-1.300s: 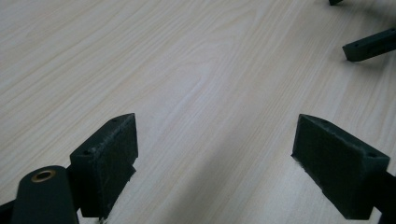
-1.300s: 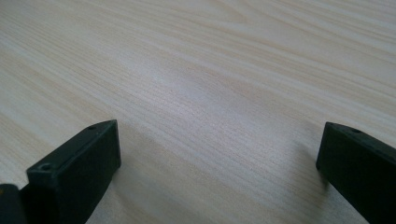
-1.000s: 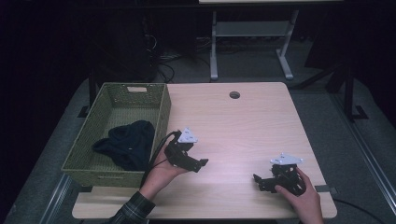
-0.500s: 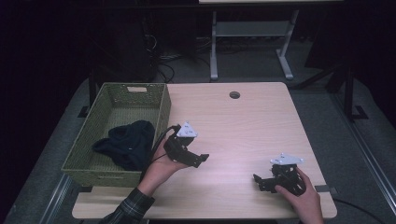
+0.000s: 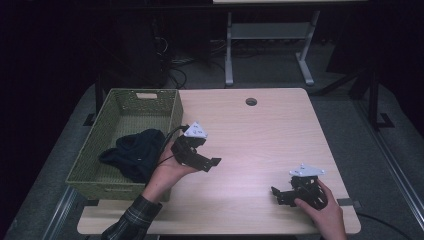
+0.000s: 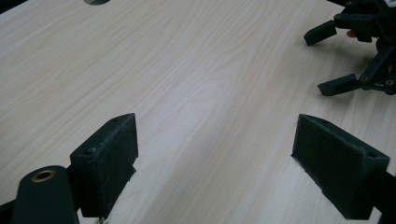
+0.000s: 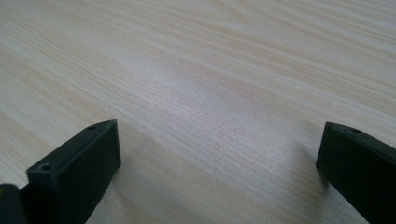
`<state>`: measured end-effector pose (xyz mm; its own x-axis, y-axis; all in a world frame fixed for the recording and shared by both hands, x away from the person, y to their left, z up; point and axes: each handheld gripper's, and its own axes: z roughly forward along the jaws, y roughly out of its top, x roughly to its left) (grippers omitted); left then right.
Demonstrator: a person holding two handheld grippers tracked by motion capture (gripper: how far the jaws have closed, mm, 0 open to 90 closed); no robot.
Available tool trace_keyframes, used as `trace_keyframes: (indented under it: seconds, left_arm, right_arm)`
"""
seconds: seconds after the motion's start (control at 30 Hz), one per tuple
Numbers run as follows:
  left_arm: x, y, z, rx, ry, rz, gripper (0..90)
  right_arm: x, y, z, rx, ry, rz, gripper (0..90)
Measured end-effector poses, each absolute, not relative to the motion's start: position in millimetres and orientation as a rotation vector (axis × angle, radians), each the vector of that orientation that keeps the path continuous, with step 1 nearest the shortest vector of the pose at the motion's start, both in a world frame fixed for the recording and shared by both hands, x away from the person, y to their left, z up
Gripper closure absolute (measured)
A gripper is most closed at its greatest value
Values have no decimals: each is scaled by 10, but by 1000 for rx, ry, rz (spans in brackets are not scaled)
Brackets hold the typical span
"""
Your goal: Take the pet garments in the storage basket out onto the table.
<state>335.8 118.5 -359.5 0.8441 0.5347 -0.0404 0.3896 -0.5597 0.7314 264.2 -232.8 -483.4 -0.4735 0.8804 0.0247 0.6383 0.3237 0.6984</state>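
Okay, I'm holding my left claw wide open and empty beside the basket; the dark cloth is lying inside it, just behind that claw. My right claw, also open and empty, is sitting well away across the counter.

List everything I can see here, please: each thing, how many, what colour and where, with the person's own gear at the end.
table: one, pale wood, centre of the high view, with a round hole near its far edge
basket: one, green woven, on the table's left edge
cloth: one bundle, dark, inside the basket at its near end
stand: one, light grey metal legs, on the floor beyond the table
cables: several, dark, on the floor behind the basket
left gripper: one, black with a grey plate, beside the basket, jaws open
right gripper: one, black with a grey plate, near the table's front right, jaws open
sleeve: one, plaid, on the left forearm
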Motion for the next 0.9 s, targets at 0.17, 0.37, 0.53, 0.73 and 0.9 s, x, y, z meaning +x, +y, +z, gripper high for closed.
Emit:
trace_keyframes:
  seconds: [0.17, 0.37, 0.53, 0.73, 0.9]
  left_arm:
    - [3375, 1258, -3560, 2232, 675, 236, 138]
    - [3379, 1358, -3514, 2220, 682, 242, 139]
    - [3383, 1437, -3477, 2217, 687, 250, 139]
    - [3389, 1527, -3441, 2215, 696, 258, 139]
    - [3396, 1607, -3413, 2207, 706, 271, 140]
  right_arm:
    - [2642, -2329, -4834, 1350, 2235, 930, 0]
    - [2642, -2329, -4834, 1350, 2236, 931, 0]
    - [2641, -2327, -4833, 1352, 2235, 931, 0]
    - [2641, -2327, -4833, 1353, 2235, 931, 0]
    - [2641, -2327, -4833, 1353, 2235, 930, 0]
